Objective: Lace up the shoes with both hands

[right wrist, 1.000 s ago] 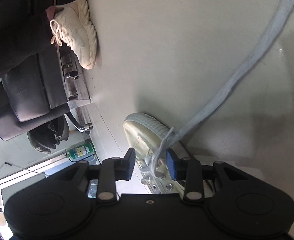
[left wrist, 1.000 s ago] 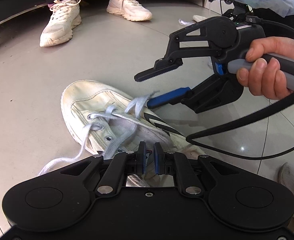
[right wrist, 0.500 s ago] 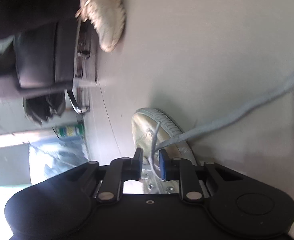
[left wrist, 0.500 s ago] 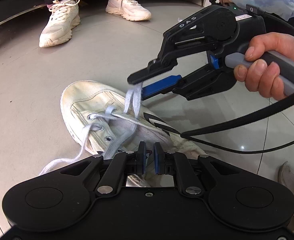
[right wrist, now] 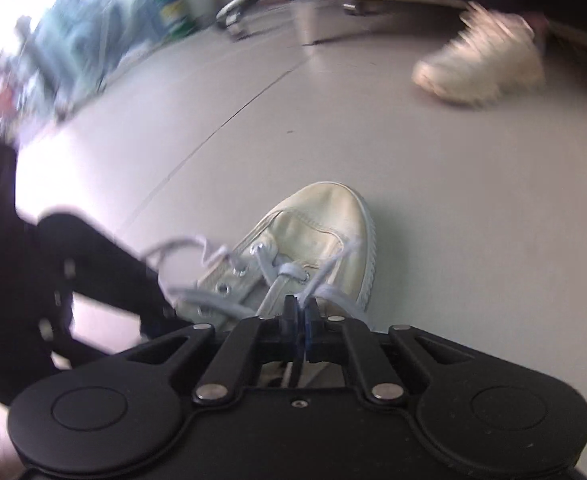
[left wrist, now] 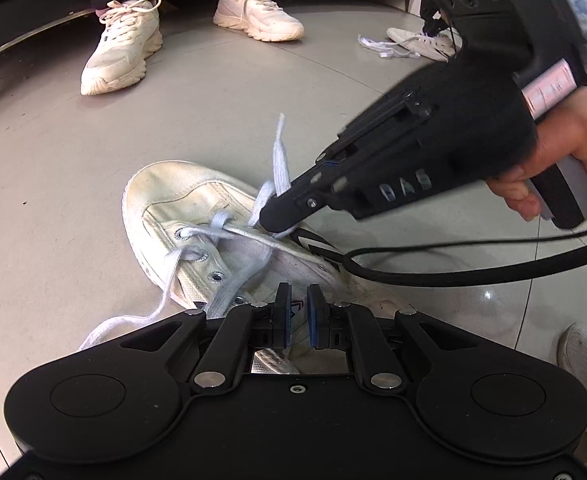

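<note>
A worn white canvas shoe (left wrist: pixel 181 200) lies on the grey floor, toe pointing away to the left. Its pale lace (left wrist: pixel 279 156) crosses the front eyelets, and one end sticks up above my right gripper (left wrist: pixel 273 222), which is shut on it beside the shoe's right side. In the right wrist view the lace (right wrist: pixel 325 270) runs from an eyelet straight into the pinched right gripper (right wrist: pixel 298 316), with the shoe's toe (right wrist: pixel 325 216) beyond. My left gripper (left wrist: pixel 297 316) sits low over the shoe's opening, its fingers nearly together around the labelled tongue. The other lace end (left wrist: pixel 105 328) trails on the floor.
A seated person's feet in cream sneakers (left wrist: pixel 121 48) rest at the back by a dark curved bench. Another white shoe (left wrist: pixel 421 44) with loose laces lies at the back right. A black cable (left wrist: pixel 453 272) hangs from the right gripper, which a hand (left wrist: pixel 565 152) holds.
My right gripper went from open around the lace to shut on it, then rolled over and dropped toward the shoe's side. The left gripper stayed put.
</note>
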`<state>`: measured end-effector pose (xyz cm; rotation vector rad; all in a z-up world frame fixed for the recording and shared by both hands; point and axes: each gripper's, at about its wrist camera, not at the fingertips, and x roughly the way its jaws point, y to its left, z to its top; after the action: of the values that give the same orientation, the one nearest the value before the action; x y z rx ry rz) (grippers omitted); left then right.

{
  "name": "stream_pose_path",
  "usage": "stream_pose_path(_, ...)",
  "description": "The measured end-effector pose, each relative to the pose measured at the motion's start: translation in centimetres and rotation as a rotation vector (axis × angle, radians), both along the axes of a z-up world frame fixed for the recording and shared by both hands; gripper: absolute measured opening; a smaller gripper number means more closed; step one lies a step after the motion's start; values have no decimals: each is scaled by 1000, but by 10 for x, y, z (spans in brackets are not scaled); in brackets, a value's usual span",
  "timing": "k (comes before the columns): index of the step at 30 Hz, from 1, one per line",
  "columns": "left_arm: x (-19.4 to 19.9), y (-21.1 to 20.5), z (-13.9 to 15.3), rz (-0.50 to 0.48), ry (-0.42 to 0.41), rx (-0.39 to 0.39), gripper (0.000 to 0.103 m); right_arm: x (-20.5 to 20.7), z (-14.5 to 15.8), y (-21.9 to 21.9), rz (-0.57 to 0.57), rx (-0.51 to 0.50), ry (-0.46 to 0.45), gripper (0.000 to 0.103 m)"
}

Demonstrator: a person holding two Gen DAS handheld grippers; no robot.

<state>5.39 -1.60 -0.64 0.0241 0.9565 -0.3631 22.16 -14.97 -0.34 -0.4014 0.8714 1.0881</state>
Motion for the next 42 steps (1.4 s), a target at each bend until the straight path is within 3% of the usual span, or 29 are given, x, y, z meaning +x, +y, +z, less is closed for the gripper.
stream_pose_path(5,-1,0,1,-3,-2,6,8,-22,7,13,228,-181,-317,1)
stream_pose_path(8,-2,0,1,-3,-5,9,8,-29,4,13,341,-283,-460,1)
stream_pose_path(10,-2,0,1,-6,-7,13,8,-28,5,8,371,-343,-504,1)
stream_pose_path(15,0,-1,1,-16,-12,26,9,-14,13,-18,341,-489,-593,1)
stream_pose_path(20,0,-1,0,-18,-15,22,9,5,26,-83,200,-696,-620,1)
stream_pose_path(27,3,3,-1,-15,-6,2,9,13,23,-146,87,-901,-574,1)
stream_pose_path(36,7,7,-1,-4,16,-26,8,1,-2,-179,-4,-937,-436,1)
stream_pose_path(37,7,8,-1,-1,20,-32,8,0,-5,-181,-19,-924,-404,1)
stream_pose_path(40,9,9,-1,-1,28,-33,8,-1,0,-183,-139,-755,-196,7)
stream_pose_path(42,10,9,-1,0,33,-32,8,4,7,-193,-266,-633,-72,32)
